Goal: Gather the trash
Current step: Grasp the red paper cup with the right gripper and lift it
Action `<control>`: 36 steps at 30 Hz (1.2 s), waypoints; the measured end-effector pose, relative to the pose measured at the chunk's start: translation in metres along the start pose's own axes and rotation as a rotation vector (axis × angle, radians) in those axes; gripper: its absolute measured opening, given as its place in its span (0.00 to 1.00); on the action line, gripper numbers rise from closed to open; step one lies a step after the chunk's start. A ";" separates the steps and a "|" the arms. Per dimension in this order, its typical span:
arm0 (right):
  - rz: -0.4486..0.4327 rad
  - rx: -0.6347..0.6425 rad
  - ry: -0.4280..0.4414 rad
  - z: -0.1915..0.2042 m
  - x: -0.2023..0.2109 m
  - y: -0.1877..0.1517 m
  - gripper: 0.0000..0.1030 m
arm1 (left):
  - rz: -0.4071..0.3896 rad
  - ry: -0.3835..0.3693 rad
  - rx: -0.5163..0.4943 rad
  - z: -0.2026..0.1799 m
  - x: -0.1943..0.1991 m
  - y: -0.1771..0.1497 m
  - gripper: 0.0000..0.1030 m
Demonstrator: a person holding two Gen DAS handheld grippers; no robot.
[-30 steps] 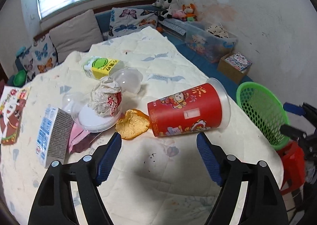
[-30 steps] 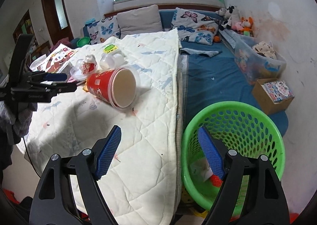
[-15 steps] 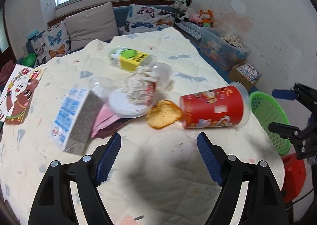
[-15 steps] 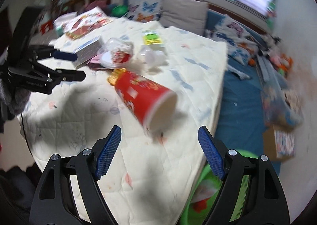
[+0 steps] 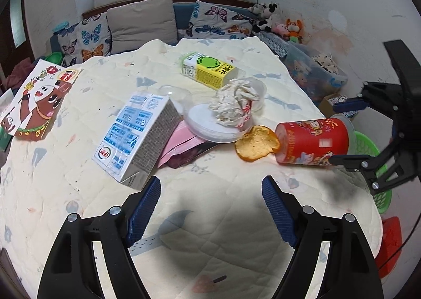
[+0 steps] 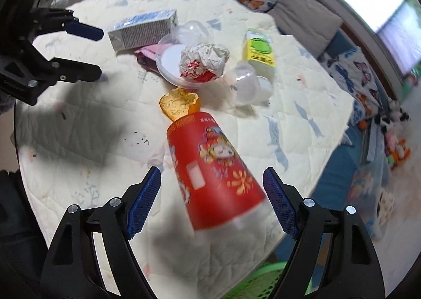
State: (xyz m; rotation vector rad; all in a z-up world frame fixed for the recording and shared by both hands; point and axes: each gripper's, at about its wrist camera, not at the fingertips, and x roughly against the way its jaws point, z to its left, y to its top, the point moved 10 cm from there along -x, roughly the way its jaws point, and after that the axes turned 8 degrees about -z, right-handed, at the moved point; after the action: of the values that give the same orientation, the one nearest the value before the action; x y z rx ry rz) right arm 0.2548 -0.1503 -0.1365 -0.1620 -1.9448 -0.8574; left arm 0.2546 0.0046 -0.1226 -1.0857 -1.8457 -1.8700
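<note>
Our right gripper (image 6: 211, 202) is spread wide around the wide end of the red cup (image 6: 214, 170), which lies on its side on the quilt (image 6: 86, 141). Left of the cup, our left gripper (image 5: 210, 209) hangs wide apart, holding nothing.

The cup (image 6: 213, 170) is red with cartoon figures and yellow-orange flowers. The peel (image 5: 257, 146) beside it is orange. One carton (image 5: 136, 138) is white with blue panels (one side finely grey-gridded), the other carton (image 5: 209, 70) yellow with a green dotted disc. The quilt (image 5: 210, 220) is cream with pale blue motifs. The basket (image 5: 379, 167) is bright green. Both claws carry blue ridged pads (image 6: 143, 202) on black arms.
</note>
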 end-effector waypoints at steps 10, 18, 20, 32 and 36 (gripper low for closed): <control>0.156 0.180 0.018 0.005 -0.047 0.004 0.77 | 0.009 -0.001 0.031 0.014 -0.009 -0.004 0.74; 0.231 0.230 0.033 0.012 -0.073 -0.004 0.70 | 0.020 -0.001 0.053 0.026 -0.017 -0.006 0.74; 0.235 0.240 0.024 0.014 -0.076 -0.004 0.67 | 0.022 -0.003 0.055 0.027 -0.019 -0.007 0.74; 0.040 -0.093 0.062 0.003 -0.039 0.009 0.66 | 0.012 -0.012 0.071 0.024 -0.019 -0.009 0.74; -0.110 -0.273 0.071 -0.006 -0.015 0.017 0.66 | -0.004 -0.024 0.073 0.019 -0.016 -0.004 0.74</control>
State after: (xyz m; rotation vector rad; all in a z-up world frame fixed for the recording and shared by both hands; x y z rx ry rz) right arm 0.2745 -0.1376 -0.1391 -0.1839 -1.7781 -1.1852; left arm 0.2677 0.0181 -0.1385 -1.0854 -1.9145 -1.7848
